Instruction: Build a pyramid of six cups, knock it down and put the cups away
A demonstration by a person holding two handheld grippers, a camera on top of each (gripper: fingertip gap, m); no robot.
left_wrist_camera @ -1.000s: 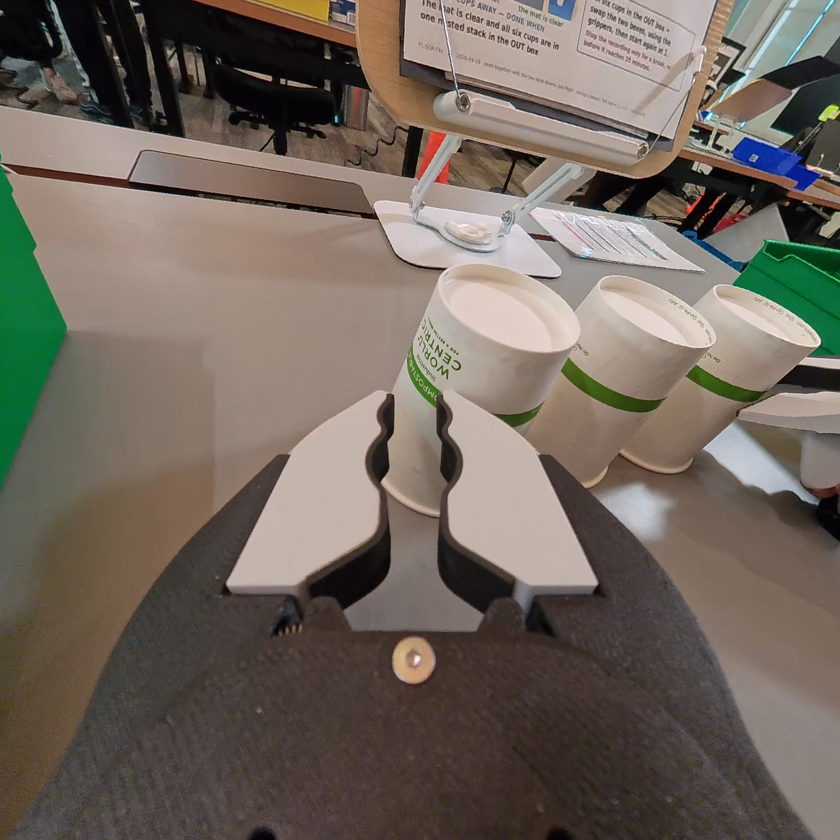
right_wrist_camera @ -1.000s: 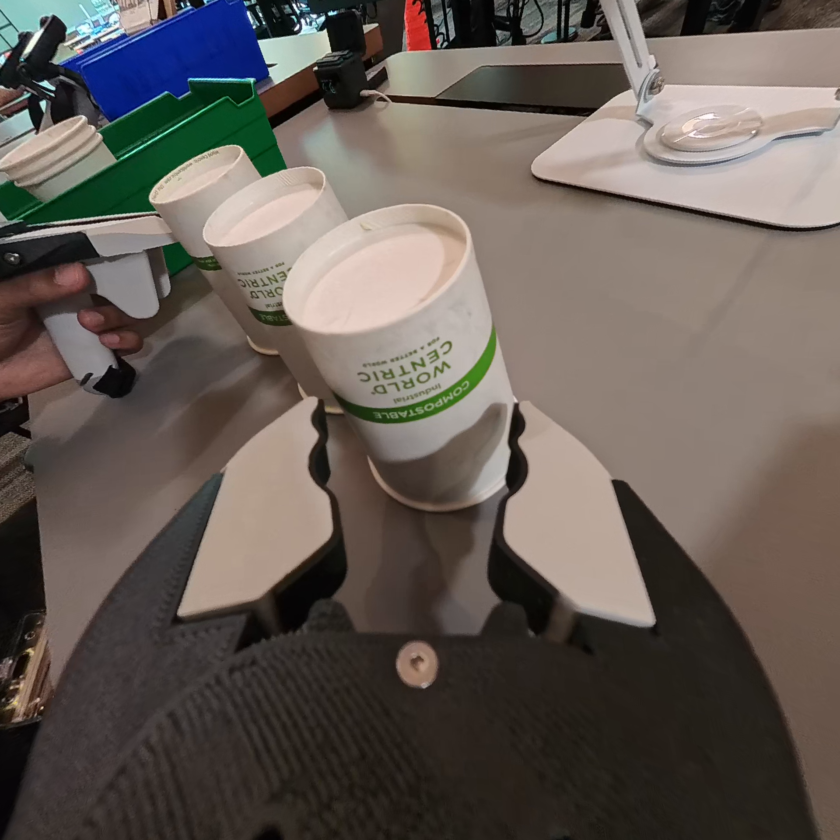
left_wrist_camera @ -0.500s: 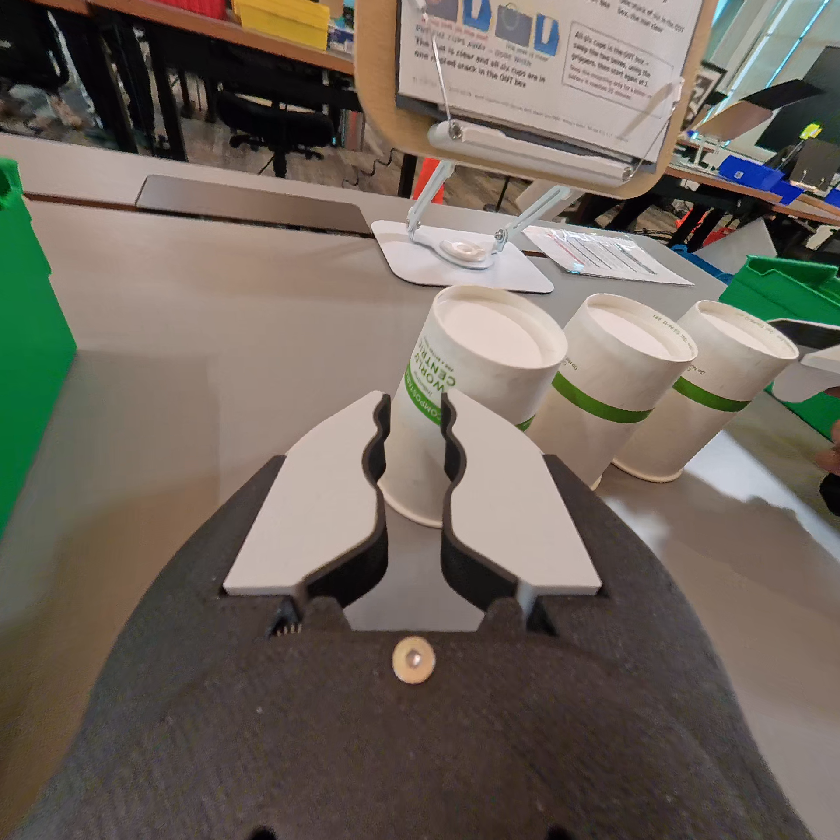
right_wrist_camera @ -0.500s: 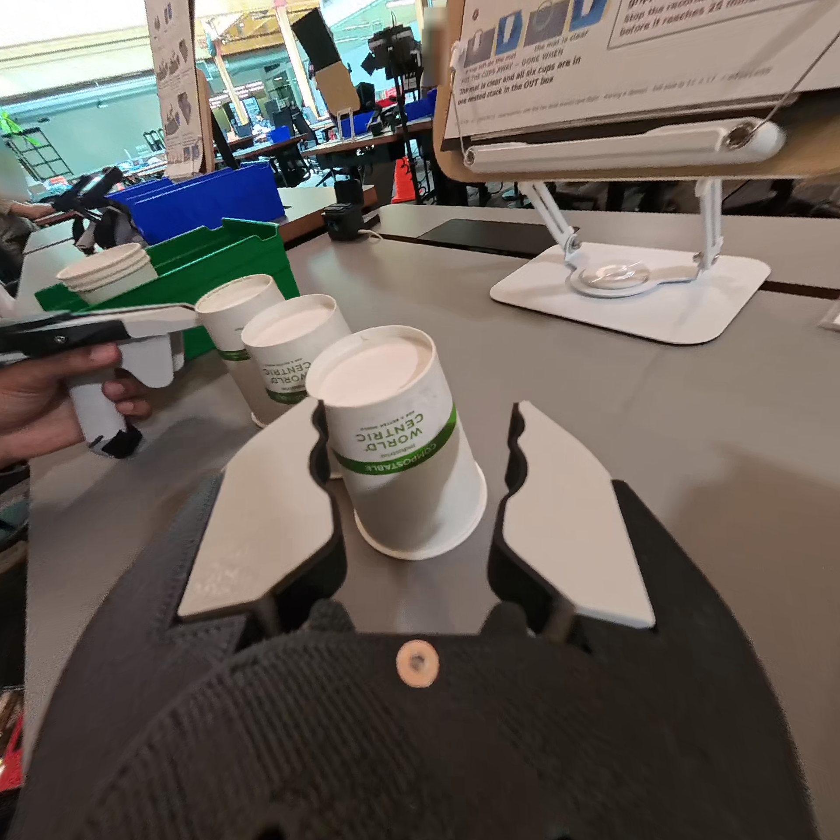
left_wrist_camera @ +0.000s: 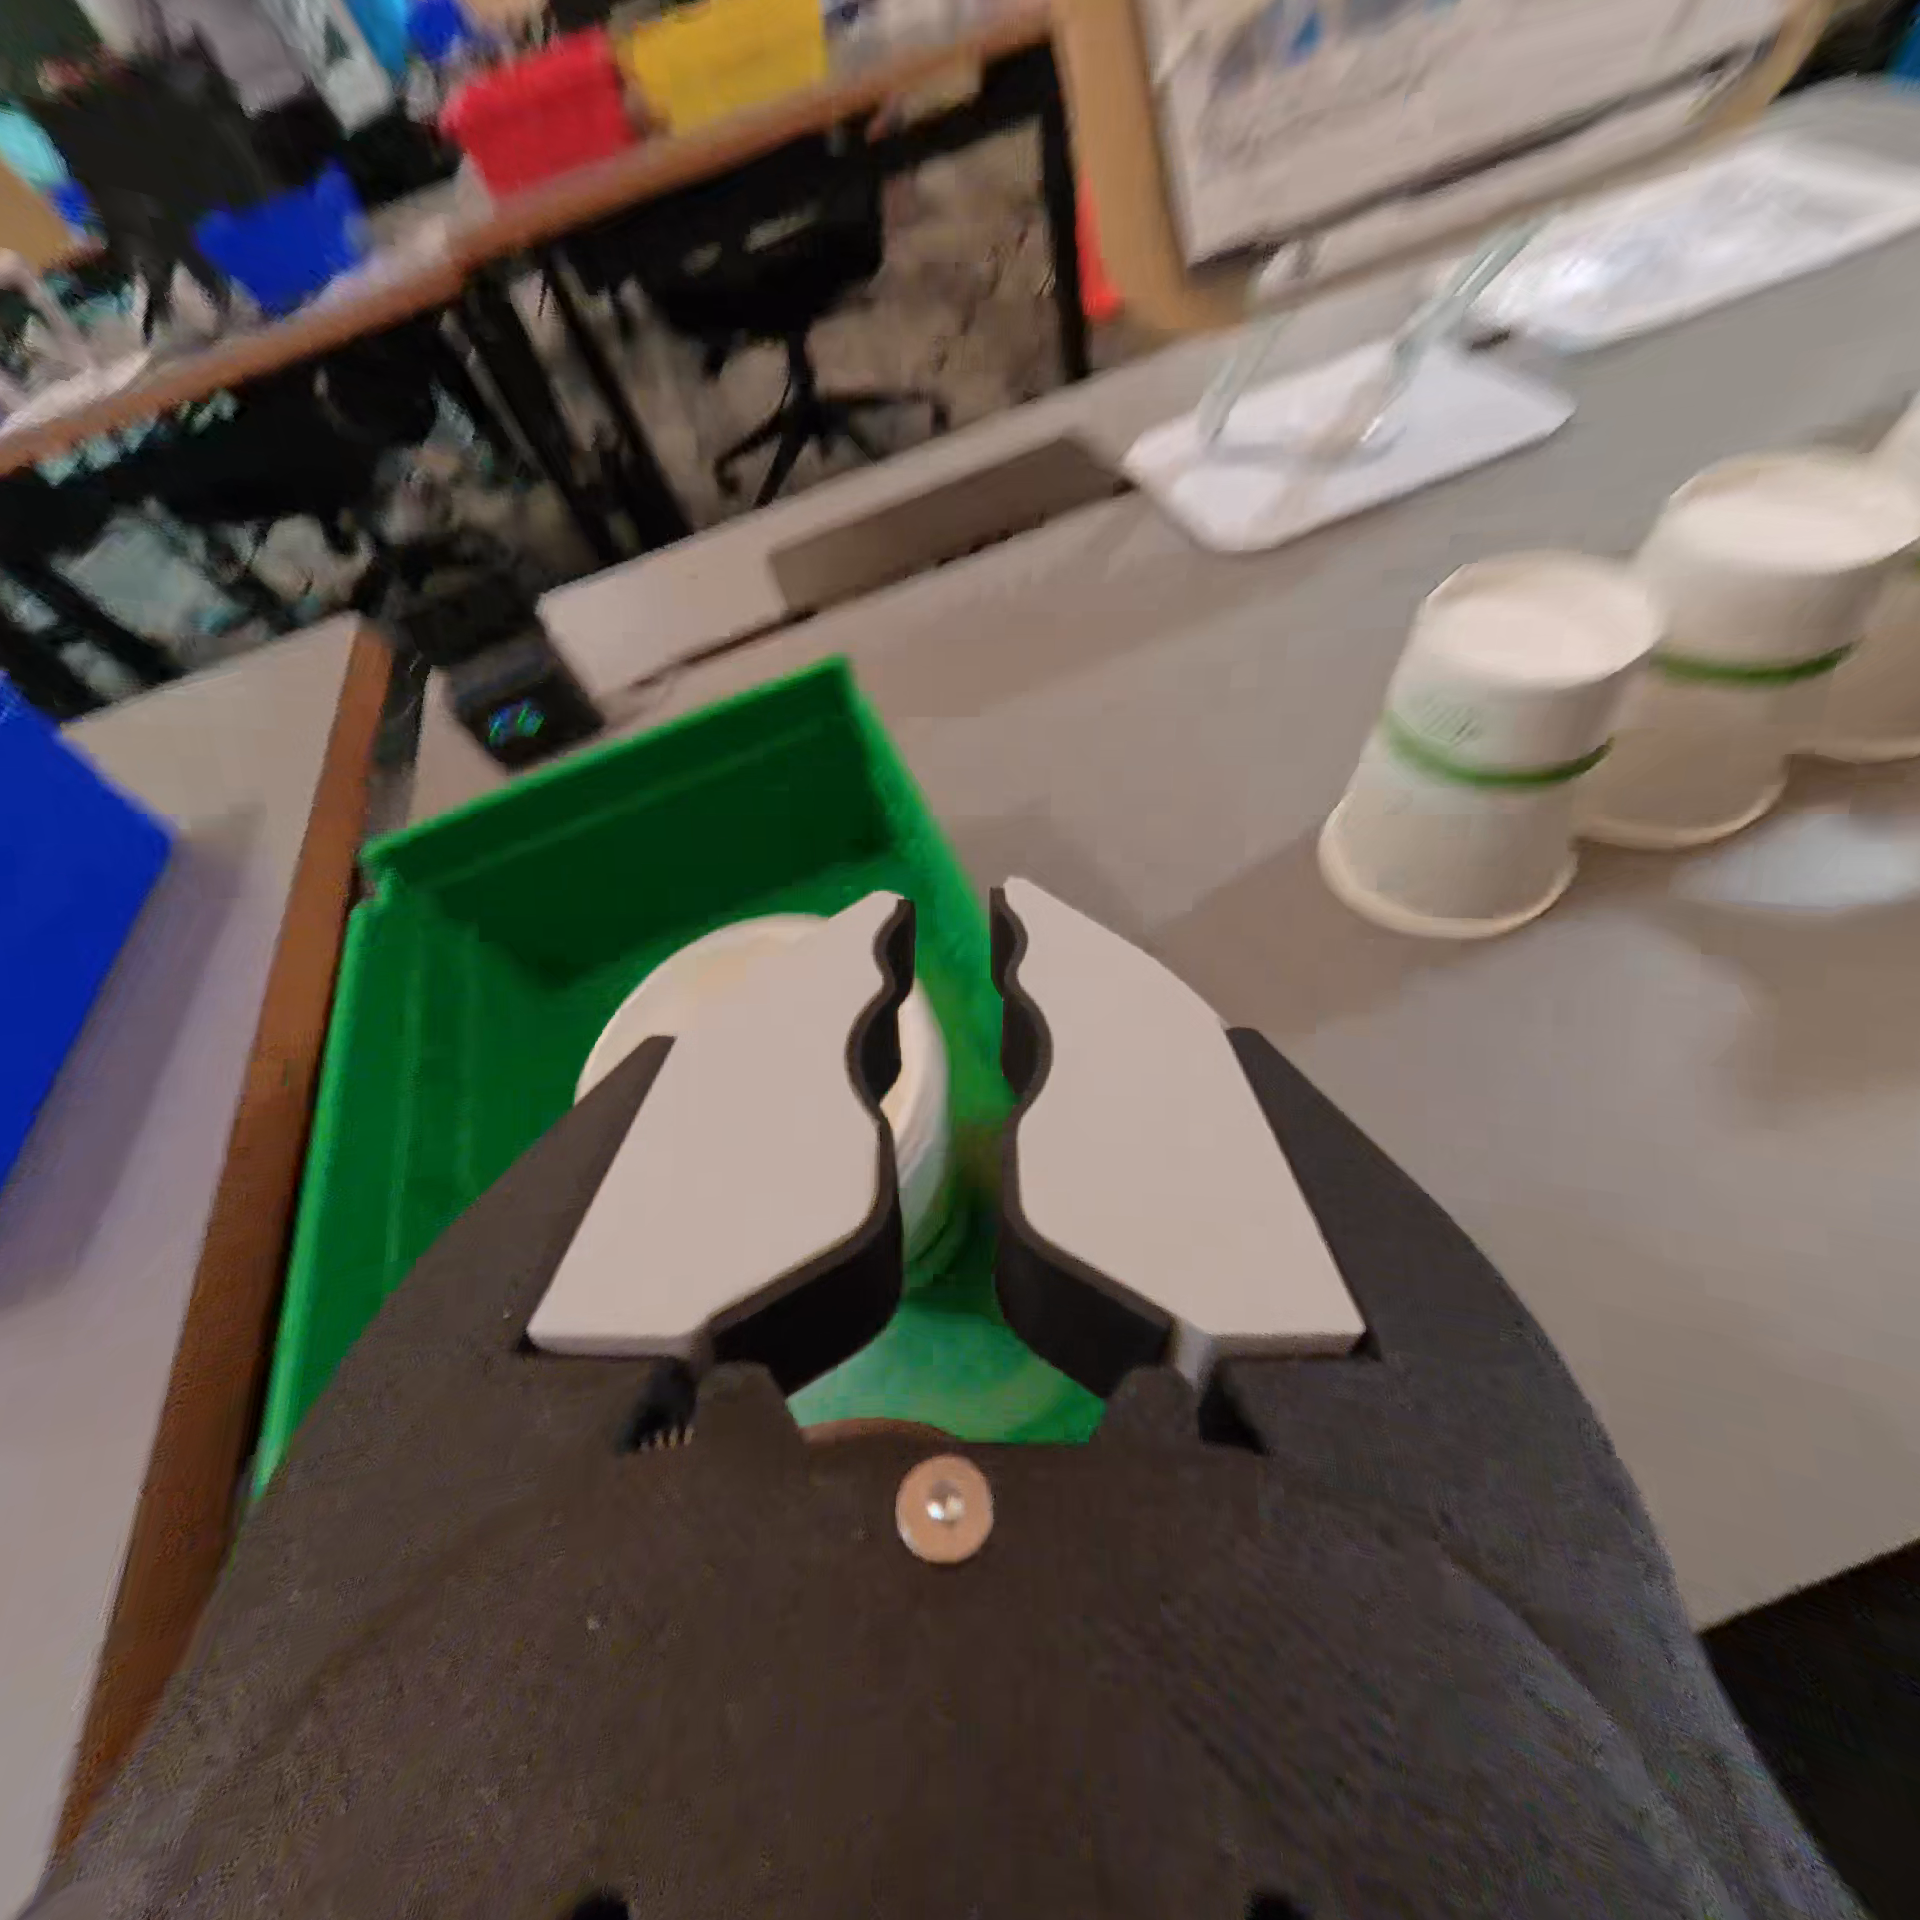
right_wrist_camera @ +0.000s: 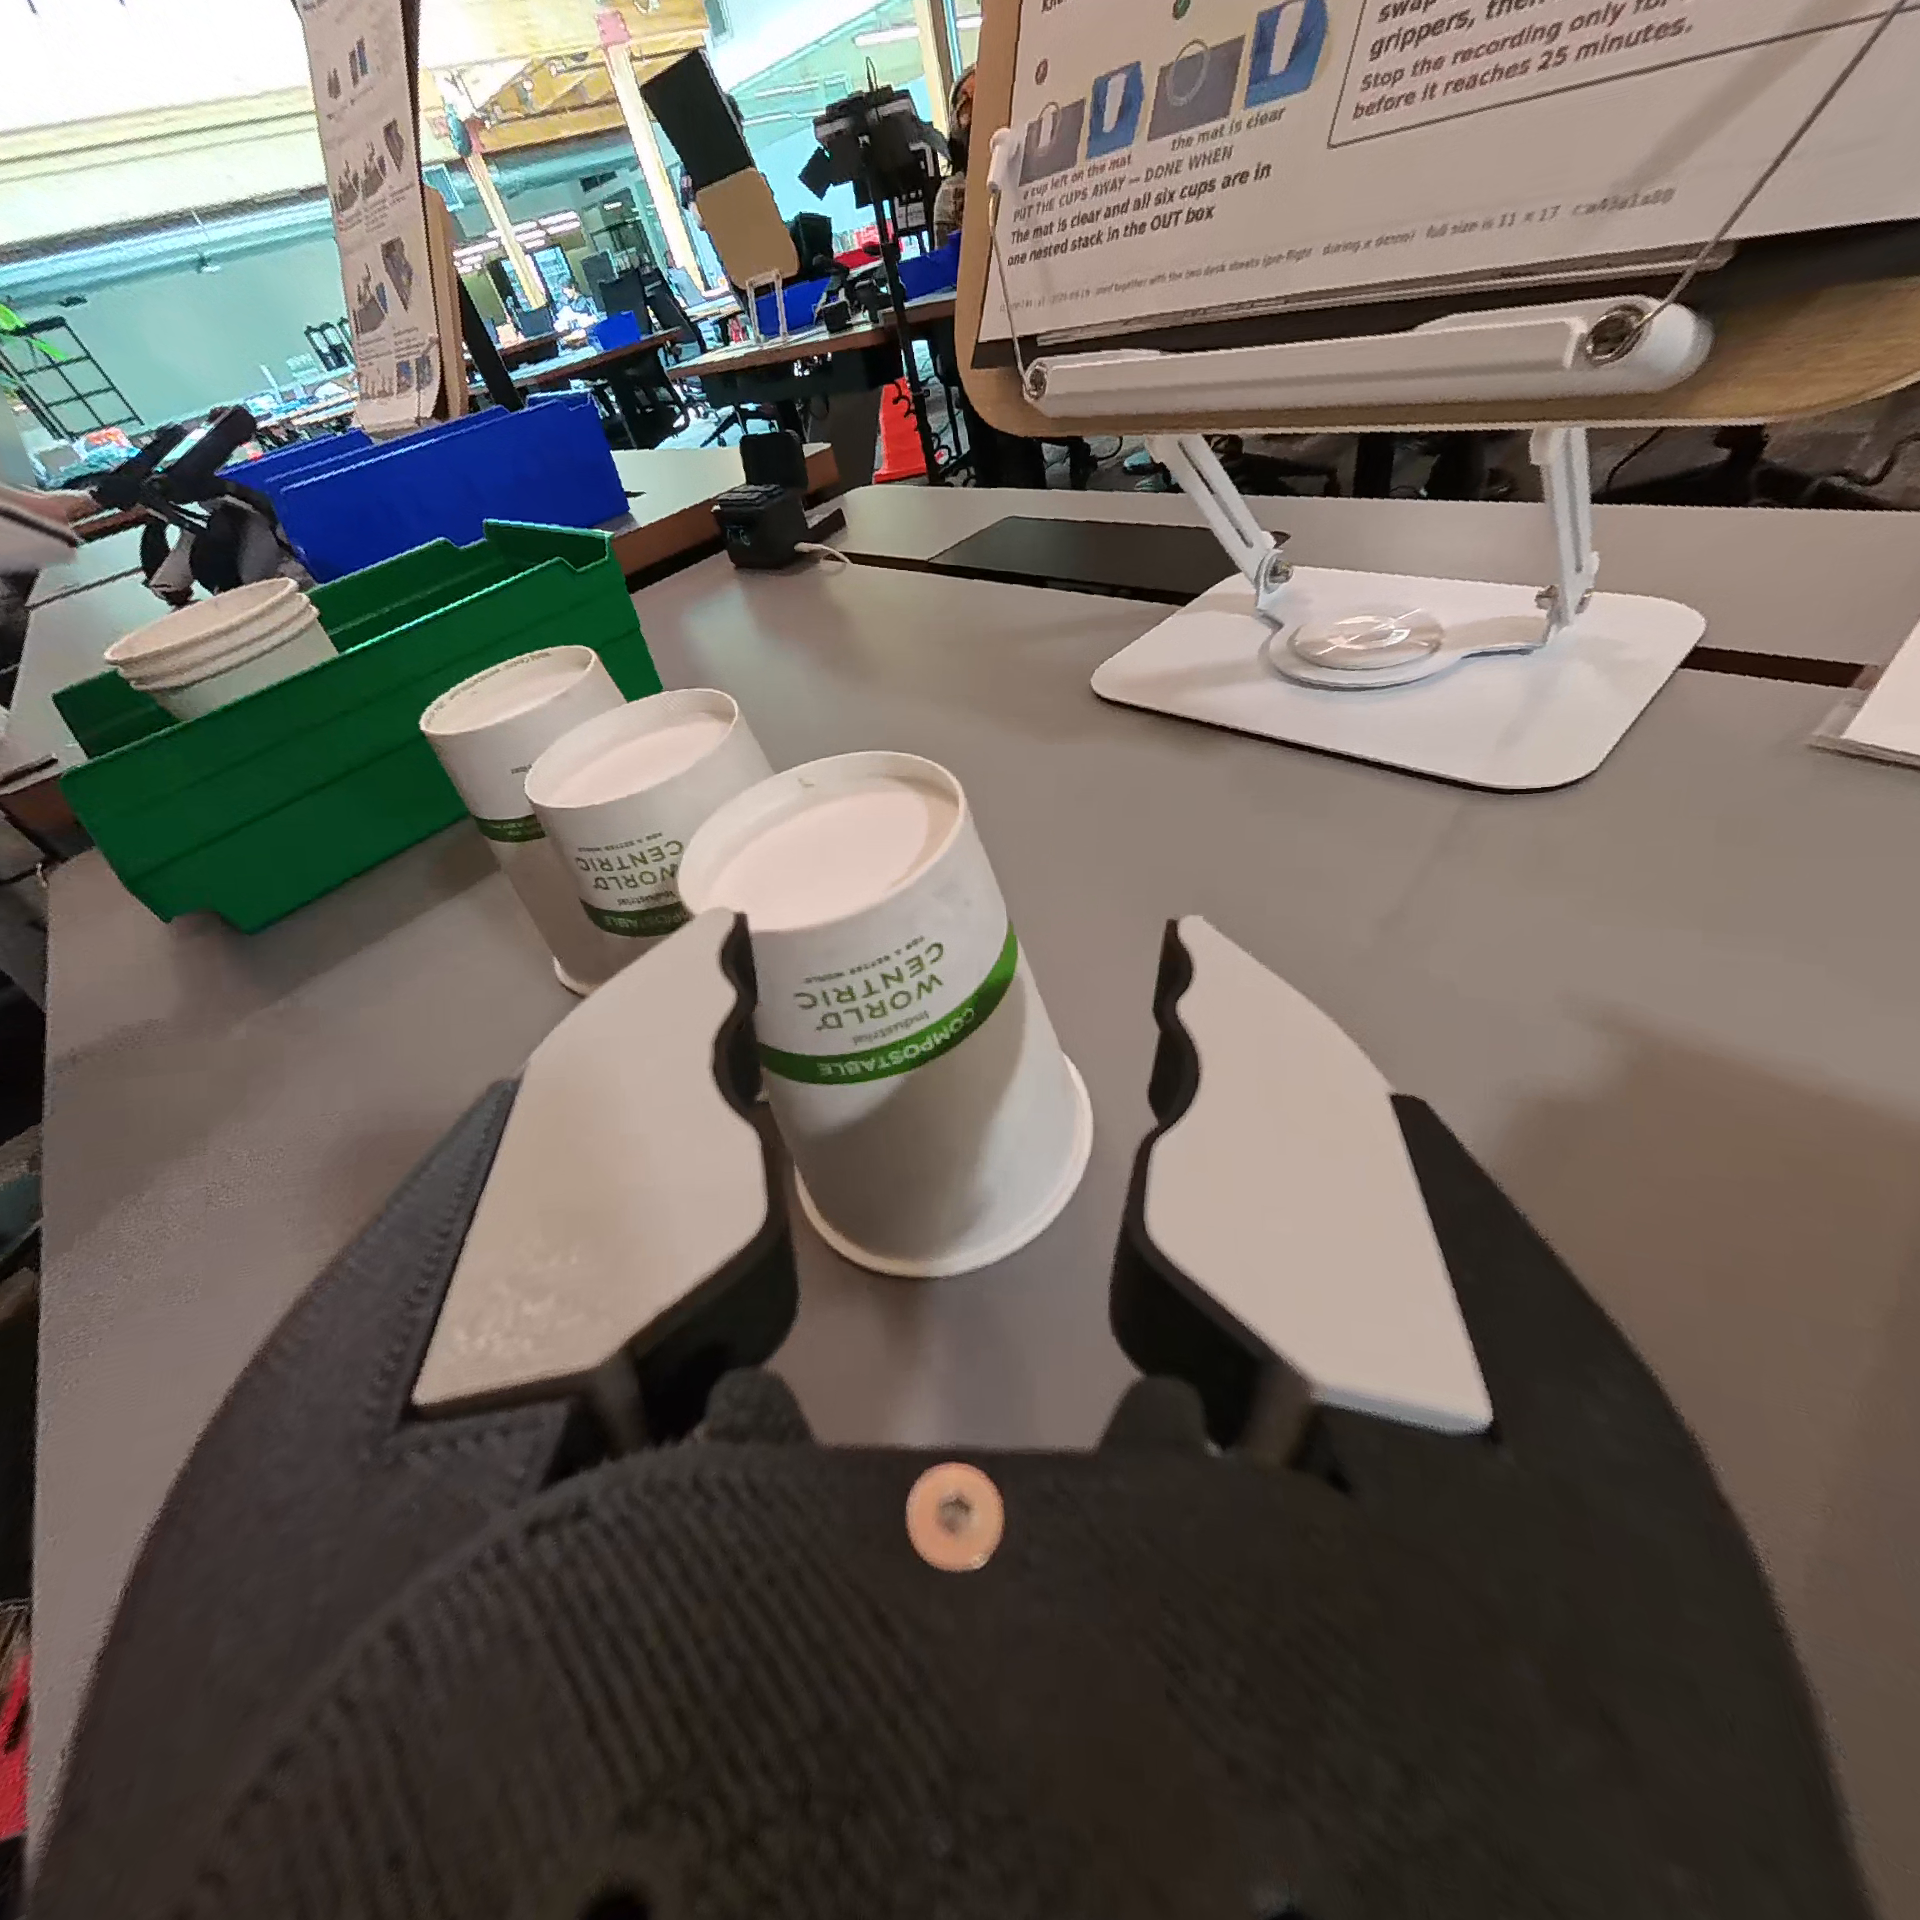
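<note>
Three white paper cups with green bands stand upside down in a row on the grey table. My right gripper (right_wrist_camera: pixel 954 925) is open, with the nearest cup (right_wrist_camera: pixel 914 1029) between its fingers; the left finger (right_wrist_camera: pixel 623 1143) is at or very close to its side. The other two cups (right_wrist_camera: pixel 634 821) (right_wrist_camera: pixel 520 727) stand behind it. My left gripper (left_wrist_camera: pixel 951 914) is shut and empty, hovering over a green bin (left_wrist_camera: pixel 644 790) that holds a nested stack of cups (left_wrist_camera: pixel 727 977). The row of cups (left_wrist_camera: pixel 1486 769) lies to its right. The left wrist view is blurred.
The green bin (right_wrist_camera: pixel 312 790) with its cup stack (right_wrist_camera: pixel 218 644) sits at the table's left end. A document stand with a white base (right_wrist_camera: pixel 1455 707) stands behind the cups. Blue bins (right_wrist_camera: pixel 436 499) and a small black device (right_wrist_camera: pixel 769 520) are on the neighbouring table. The table's front edge (left_wrist_camera: pixel 1558 1579) is near.
My left gripper has swung left, from the row of cups to above the green bin, and has left the right wrist view. My right gripper has drawn back slightly, still open around the nearest cup.
</note>
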